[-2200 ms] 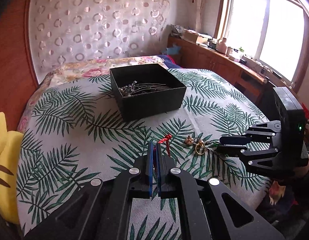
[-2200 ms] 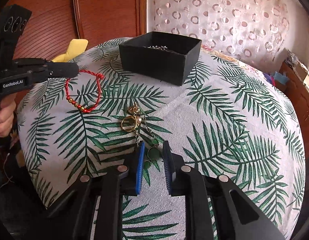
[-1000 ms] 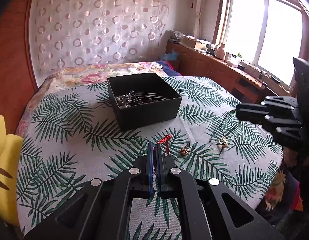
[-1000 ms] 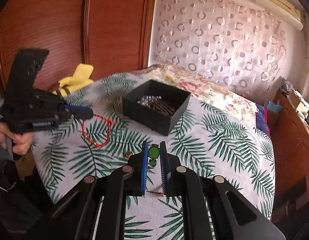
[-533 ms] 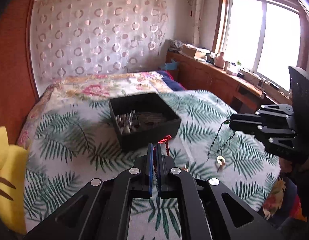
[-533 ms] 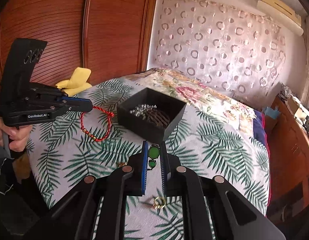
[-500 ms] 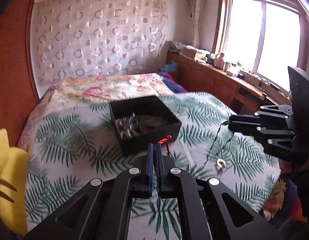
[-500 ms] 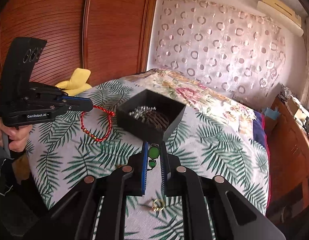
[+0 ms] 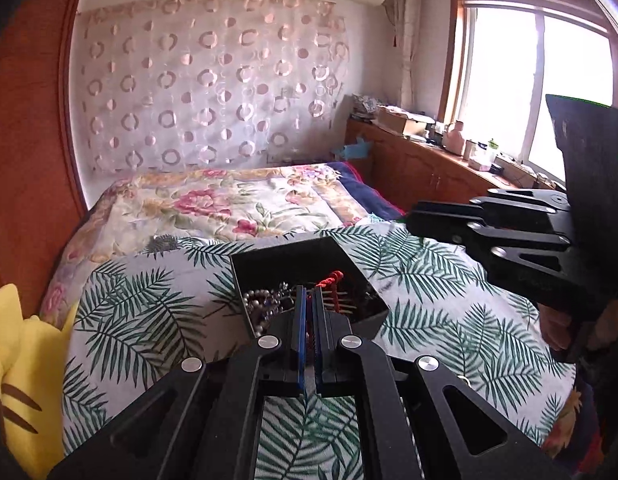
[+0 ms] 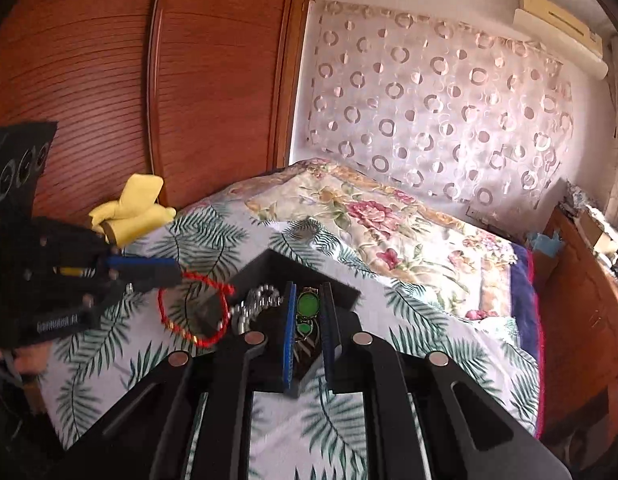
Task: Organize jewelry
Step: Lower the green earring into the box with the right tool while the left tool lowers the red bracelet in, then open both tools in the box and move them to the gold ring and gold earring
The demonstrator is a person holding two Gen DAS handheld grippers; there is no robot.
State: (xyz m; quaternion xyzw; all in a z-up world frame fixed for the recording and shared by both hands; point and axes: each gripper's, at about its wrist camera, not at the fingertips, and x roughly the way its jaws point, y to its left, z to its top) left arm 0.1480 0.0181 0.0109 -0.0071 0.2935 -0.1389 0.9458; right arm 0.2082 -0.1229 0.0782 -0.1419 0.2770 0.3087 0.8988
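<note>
A black open box (image 9: 293, 258) (image 10: 269, 266) with silver jewelry inside stands on the palm-leaf cloth. My left gripper (image 9: 309, 300) is shut on a red cord bracelet (image 9: 334, 280) and hovers above the box's near edge. In the right wrist view the bracelet (image 10: 193, 312) hangs as a loop from the left gripper (image 10: 165, 274) beside the box. My right gripper (image 10: 307, 304) is shut on a green-stone necklace (image 10: 307, 306) and holds it over the box. It shows from the side in the left wrist view (image 9: 421, 218), above the box's right corner.
The round table (image 9: 149, 312) stands against a bed with a floral quilt (image 9: 229, 200). A yellow plush toy (image 9: 13, 360) lies at the left table edge. Wooden cabinets (image 9: 429, 168) run under the window at the right. A wooden wardrobe (image 10: 109, 80) stands behind.
Both grippers have risen and moved forward over the box, each carrying its piece. The necklace pendant no longer dangles over the cloth.
</note>
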